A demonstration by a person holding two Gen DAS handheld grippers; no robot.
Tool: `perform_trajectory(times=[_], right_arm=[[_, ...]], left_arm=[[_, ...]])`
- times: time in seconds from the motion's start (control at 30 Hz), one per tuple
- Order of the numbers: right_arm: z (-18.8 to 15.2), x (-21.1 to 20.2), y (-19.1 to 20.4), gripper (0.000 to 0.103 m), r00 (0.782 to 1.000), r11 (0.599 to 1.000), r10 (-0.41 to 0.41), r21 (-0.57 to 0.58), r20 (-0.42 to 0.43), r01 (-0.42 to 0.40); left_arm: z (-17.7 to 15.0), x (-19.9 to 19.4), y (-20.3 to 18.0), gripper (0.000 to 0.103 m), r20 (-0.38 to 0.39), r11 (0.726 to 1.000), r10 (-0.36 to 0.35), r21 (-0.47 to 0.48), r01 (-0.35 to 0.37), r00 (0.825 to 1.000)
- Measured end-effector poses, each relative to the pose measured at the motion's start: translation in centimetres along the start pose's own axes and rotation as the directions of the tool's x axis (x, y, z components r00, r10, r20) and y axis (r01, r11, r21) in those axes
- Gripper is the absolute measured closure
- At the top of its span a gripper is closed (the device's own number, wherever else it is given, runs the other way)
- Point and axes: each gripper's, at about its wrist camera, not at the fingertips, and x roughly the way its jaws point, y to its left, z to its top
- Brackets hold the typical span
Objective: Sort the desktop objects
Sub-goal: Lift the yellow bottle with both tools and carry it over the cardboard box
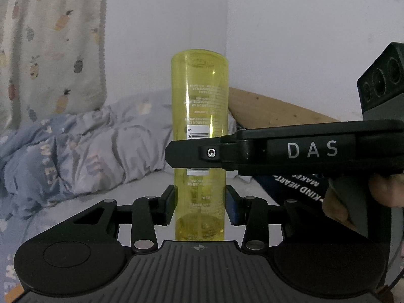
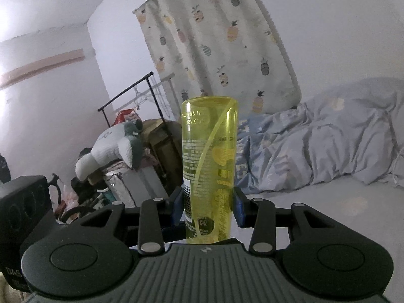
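A tall translucent yellow bottle (image 1: 199, 116) with printed text and a barcode stands upright between the fingers of my left gripper (image 1: 200, 205), which is shut on its lower part. The same bottle (image 2: 209, 156) sits between the blue-padded fingers of my right gripper (image 2: 208, 208), which is also shut on it. In the left wrist view my right gripper's finger (image 1: 194, 152) crosses in front of the bottle from the right, with the body marked DAS and the hand holding it behind. The bottle is held up in the air over the bed.
A bed with a crumpled blue-grey duvet (image 1: 75, 146) and a wooden headboard (image 1: 272, 111) lies beyond. A pineapple-print curtain (image 2: 214, 45) hangs behind. A plush toy (image 2: 111, 149), a clothes rack (image 2: 131, 91) and piled boxes stand at the left of the right wrist view.
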Motion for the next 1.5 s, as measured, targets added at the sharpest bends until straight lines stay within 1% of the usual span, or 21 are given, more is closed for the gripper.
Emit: perform_trajectory(times=[0.2, 0.6, 1.1, 1.5], right_arm=[[-1.7, -0.4, 1.8, 0.062, 1.0, 1.0, 0.015, -0.021, -0.015, -0.016], [-5.2, 0.9, 4.4, 0.062, 0.997, 0.998, 0.048, -0.034, -0.067, -0.05], [-9.1, 3.4, 5.7, 0.062, 0.987, 0.997, 0.074, -0.012, -0.145, -0.076], [-13.1, 5.7, 5.4, 0.062, 0.968, 0.996, 0.085, 0.029, -0.235, -0.081]], left_arm=[[-2.3, -2.2, 0.5, 0.059, 0.001, 1.0, 0.004, -0.027, -0.004, 1.0], [-7.1, -4.5, 3.2, 0.059, -0.029, 0.997, 0.018, -0.077, -0.02, 0.999], [-12.1, -4.4, 7.0, 0.059, -0.093, 0.99, 0.024, -0.138, -0.036, 0.995], [-16.6, -2.8, 9.5, 0.059, -0.169, 0.98, 0.015, -0.192, -0.048, 0.985]])
